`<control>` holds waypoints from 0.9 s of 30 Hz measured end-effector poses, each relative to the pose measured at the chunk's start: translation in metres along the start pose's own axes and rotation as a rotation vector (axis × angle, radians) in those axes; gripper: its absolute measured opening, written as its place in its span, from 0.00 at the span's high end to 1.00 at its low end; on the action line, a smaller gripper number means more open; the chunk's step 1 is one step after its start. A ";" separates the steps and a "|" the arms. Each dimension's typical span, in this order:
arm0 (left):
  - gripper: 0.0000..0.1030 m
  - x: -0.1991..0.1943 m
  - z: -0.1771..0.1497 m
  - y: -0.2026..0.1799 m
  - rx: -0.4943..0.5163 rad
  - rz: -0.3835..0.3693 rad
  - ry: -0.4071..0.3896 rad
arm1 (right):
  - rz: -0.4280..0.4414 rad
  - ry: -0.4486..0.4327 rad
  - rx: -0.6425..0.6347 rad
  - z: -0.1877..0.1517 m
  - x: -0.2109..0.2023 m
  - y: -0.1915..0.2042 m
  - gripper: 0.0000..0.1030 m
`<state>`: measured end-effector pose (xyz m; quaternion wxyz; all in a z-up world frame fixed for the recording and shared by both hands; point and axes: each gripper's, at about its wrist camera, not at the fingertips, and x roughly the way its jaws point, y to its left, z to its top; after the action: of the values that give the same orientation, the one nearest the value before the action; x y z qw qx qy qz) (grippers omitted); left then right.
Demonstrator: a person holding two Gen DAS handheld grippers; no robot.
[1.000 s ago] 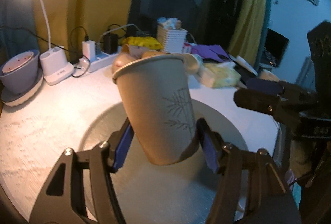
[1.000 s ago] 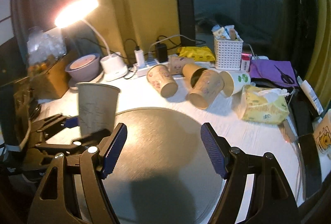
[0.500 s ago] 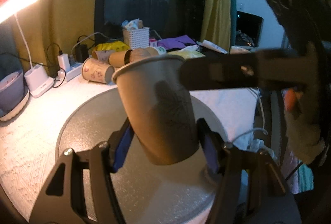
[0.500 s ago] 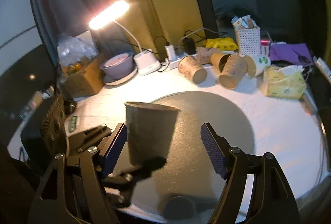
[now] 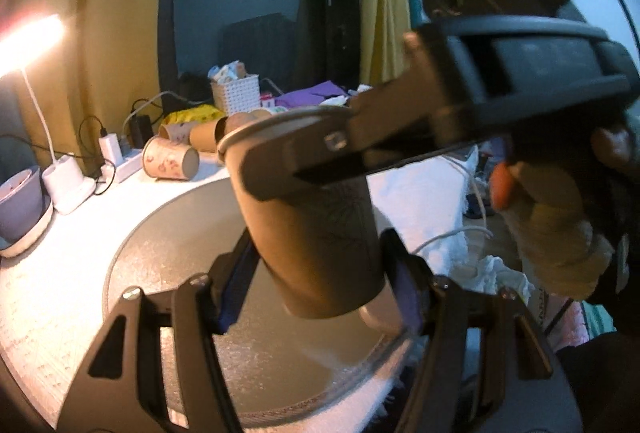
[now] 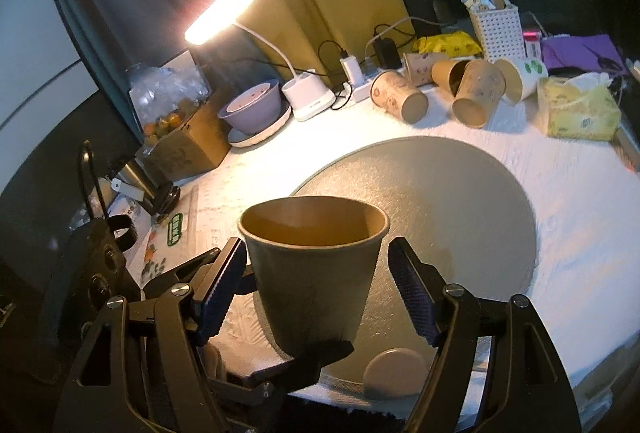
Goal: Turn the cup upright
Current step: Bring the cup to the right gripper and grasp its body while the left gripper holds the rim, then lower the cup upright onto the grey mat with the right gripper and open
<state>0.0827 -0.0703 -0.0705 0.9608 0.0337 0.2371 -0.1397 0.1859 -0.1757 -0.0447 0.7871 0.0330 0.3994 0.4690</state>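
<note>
A brown paper cup (image 5: 320,233) (image 6: 316,273) stands mouth up, held above the round grey mat (image 6: 460,193) (image 5: 168,265). My left gripper (image 5: 316,285) is shut on the cup's lower body. My right gripper (image 6: 320,293) is open with its blue pads on either side of the cup, apart from its wall. In the left wrist view the right gripper's black finger (image 5: 360,149) crosses in front of the cup's rim.
Several paper cups (image 6: 476,93) lie on their sides at the back of the white table (image 6: 580,233). A lit desk lamp (image 6: 220,13), a bowl (image 6: 252,109), a power strip (image 6: 360,85), a white basket (image 6: 496,29) and a tissue pack (image 6: 580,109) line the far edge. A cardboard box (image 6: 184,145) sits at left.
The right gripper has moved in around the cup, which now sits between its open pads. The left gripper keeps its hold, and the cup is upright.
</note>
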 end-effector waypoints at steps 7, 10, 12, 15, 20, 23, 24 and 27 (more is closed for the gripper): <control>0.39 -0.006 -0.003 -0.002 0.006 -0.011 -0.014 | 0.010 0.016 -0.014 -0.001 0.004 0.004 0.31; 0.38 -0.005 -0.005 0.001 -0.003 -0.003 -0.011 | 0.021 0.027 -0.008 -0.001 0.007 0.003 0.32; 0.36 -0.004 -0.005 0.004 -0.006 0.006 -0.008 | 0.024 0.035 -0.010 0.000 0.010 0.003 0.33; 0.29 0.003 -0.006 0.007 -0.003 0.005 0.023 | 0.017 0.045 -0.021 0.003 0.016 0.004 0.33; 0.21 0.008 -0.009 0.024 -0.067 -0.007 0.049 | -0.026 0.044 -0.035 0.008 0.025 0.006 0.33; 0.21 0.013 -0.011 0.040 -0.137 -0.005 0.086 | -0.081 0.034 -0.055 0.014 0.031 0.006 0.33; 0.21 0.014 -0.012 0.046 -0.158 -0.005 0.098 | -0.101 0.024 -0.064 0.017 0.033 0.006 0.33; 0.21 0.014 -0.014 0.061 -0.204 0.003 0.117 | -0.150 -0.001 -0.092 0.024 0.039 0.008 0.33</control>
<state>0.1057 -0.0138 -0.0900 0.9440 -0.0557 0.3056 -0.1110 0.2050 -0.1341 -0.0481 0.8208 -0.0328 0.3785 0.4266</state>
